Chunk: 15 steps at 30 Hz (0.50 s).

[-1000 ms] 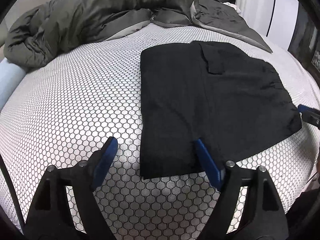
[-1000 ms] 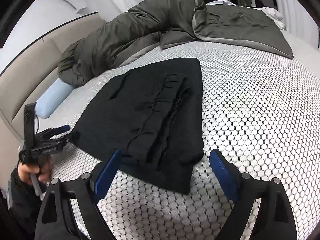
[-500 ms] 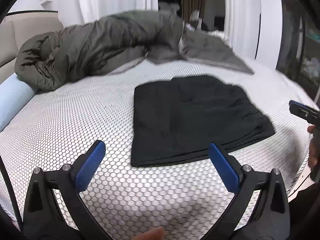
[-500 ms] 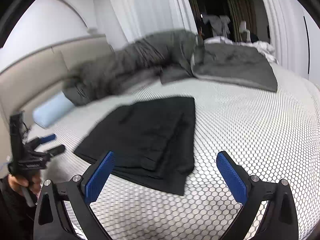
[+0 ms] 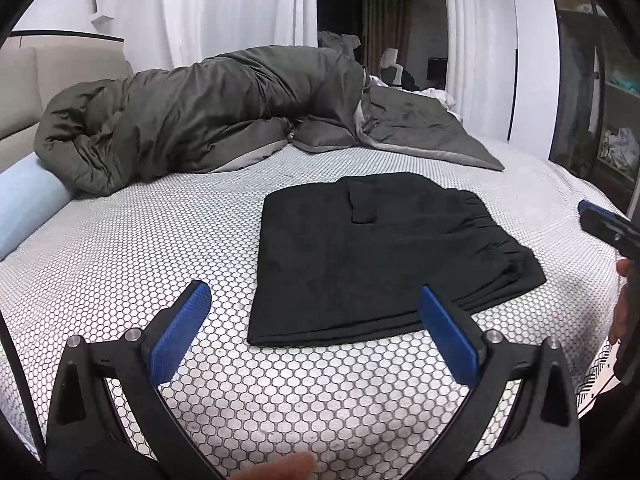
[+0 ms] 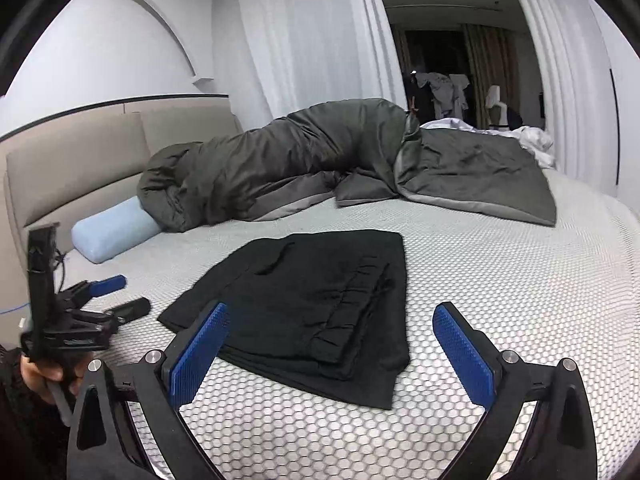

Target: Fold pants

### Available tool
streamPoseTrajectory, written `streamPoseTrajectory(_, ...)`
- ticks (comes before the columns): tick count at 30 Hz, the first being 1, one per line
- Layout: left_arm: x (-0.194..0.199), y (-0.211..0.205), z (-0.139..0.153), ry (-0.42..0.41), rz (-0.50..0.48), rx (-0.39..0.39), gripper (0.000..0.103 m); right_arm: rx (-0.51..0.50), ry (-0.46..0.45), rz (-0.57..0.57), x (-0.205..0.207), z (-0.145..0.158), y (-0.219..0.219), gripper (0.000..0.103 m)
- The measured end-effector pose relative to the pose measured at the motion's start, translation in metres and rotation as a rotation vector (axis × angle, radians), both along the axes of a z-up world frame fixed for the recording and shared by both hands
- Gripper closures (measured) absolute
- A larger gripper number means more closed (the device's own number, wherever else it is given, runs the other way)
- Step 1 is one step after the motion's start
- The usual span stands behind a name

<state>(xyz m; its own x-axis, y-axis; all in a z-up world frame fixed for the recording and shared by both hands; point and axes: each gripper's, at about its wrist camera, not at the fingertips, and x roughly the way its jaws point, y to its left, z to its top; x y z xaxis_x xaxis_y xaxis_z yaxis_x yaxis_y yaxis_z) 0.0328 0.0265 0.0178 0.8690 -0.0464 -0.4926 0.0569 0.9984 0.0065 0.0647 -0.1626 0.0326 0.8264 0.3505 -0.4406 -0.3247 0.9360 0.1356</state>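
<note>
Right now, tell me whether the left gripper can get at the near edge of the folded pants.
Probably yes: the left gripper is open and empty, the pants lie flat just ahead, and only bare bed cover lies between.

Soft, even indoor light, both views sharp, with strong fisheye bending and dark vignetted corners.

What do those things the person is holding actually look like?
Both tongs, left and right, are black plastic frames ending in two flat fingers faced with textured blue pads, with silver bolts at the joints. The right view shows a black upright handle on the left one, gripped by a hand in a dark sleeve.
</note>
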Motion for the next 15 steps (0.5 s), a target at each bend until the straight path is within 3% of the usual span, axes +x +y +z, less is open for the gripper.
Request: streamPoseTrajectory(15,0.0066,0.0061,-0.0001,-0.002,0.025,0.013,0.001,-0.013,-0.021,0.024,-0.0048,0.0009,0.0054,0.000)
